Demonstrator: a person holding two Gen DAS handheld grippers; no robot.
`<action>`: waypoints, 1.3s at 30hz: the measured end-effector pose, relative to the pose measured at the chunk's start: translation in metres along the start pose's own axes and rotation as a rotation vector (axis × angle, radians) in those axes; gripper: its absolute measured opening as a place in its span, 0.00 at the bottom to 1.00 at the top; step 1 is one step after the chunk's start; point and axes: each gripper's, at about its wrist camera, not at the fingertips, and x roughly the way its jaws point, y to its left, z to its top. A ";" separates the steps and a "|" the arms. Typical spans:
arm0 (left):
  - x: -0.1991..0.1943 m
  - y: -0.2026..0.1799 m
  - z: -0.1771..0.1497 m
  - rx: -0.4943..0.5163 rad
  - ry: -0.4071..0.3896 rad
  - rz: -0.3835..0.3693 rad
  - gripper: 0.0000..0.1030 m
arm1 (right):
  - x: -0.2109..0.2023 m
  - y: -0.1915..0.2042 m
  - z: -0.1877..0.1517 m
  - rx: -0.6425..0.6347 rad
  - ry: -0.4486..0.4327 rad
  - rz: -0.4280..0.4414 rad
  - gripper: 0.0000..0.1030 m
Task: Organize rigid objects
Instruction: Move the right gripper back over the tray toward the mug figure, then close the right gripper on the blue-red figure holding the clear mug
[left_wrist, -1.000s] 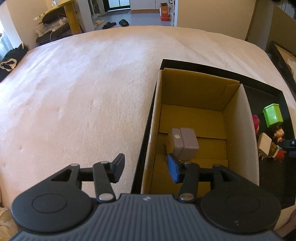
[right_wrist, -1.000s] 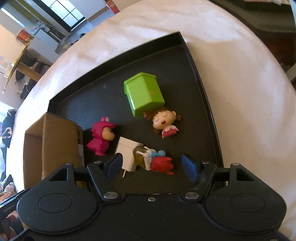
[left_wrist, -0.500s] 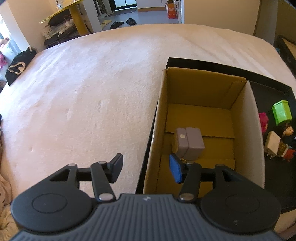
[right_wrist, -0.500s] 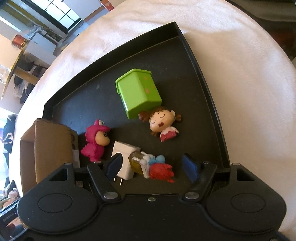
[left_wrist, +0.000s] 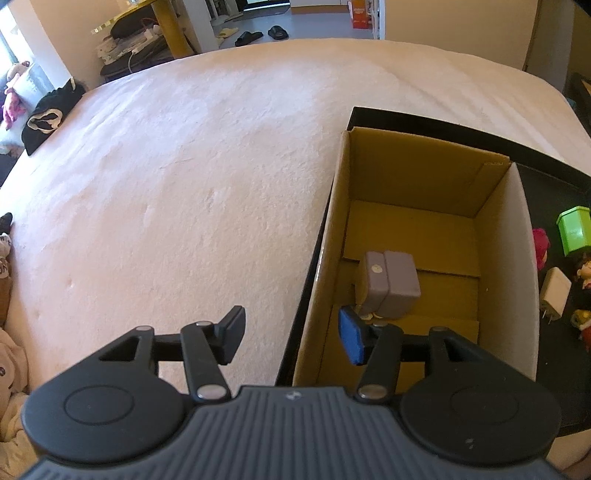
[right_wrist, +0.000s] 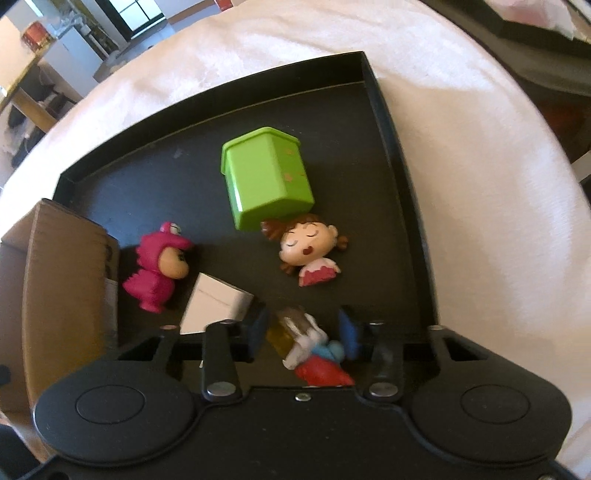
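My right claw (right_wrist: 303, 326) points steeply down into the black tray (right_wrist: 402, 155), and its jaws are closing with the small red, white and blue figure (right_wrist: 314, 354) lying between them; I cannot tell whether the pads press on it yet. Just left of that claw lies the white charger (right_wrist: 218, 304), with the pink dinosaur figure (right_wrist: 157, 267) beside it, close to the cardboard box (right_wrist: 55, 277). Further out in the tray, the sleeping-girl figure (right_wrist: 306, 251) lies touching the lower edge of the green block (right_wrist: 266, 177). My left claw (left_wrist: 291, 334) hangs with its jaws apart and nothing between them, straddling the left wall of the box: one finger over the pale blanket (left_wrist: 184, 166), the blue-padded finger inside the box. A grey adapter (left_wrist: 389, 282) rests on the box floor, just beyond that inner fingertip.
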 end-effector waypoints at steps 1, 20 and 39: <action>0.000 0.000 0.000 0.003 -0.001 0.001 0.52 | 0.000 0.000 -0.001 -0.004 -0.001 -0.007 0.29; -0.003 0.000 -0.001 0.002 -0.014 -0.008 0.52 | -0.009 0.019 -0.013 -0.092 -0.041 -0.038 0.24; 0.004 0.013 -0.002 -0.023 -0.004 -0.080 0.52 | -0.020 0.034 -0.007 -0.154 -0.036 -0.079 0.02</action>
